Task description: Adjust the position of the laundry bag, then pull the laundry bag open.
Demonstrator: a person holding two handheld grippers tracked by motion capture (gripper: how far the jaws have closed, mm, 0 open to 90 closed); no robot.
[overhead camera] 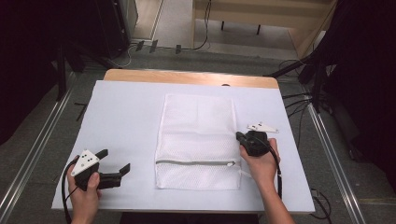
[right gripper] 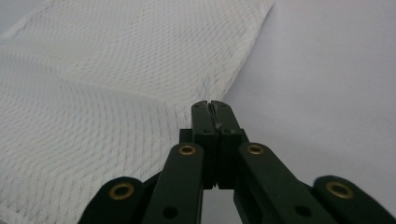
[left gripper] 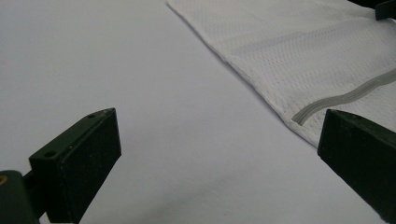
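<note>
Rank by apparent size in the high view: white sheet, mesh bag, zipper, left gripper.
1. White sheet, covering most of the table.
2. Mesh bag, lying on the sheet.
3. Left gripper and zipper: unsure. The zipper is longer but a thin line; the gripper is bulkier and partly covered by the hand.

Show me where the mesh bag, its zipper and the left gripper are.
mesh bag point(overhead camera: 196, 126): high view, upper middle of mesh.
zipper point(overhead camera: 194, 163): high view, middle of grey strip.
left gripper point(overhead camera: 114, 161): high view, between its open jaws.
</note>
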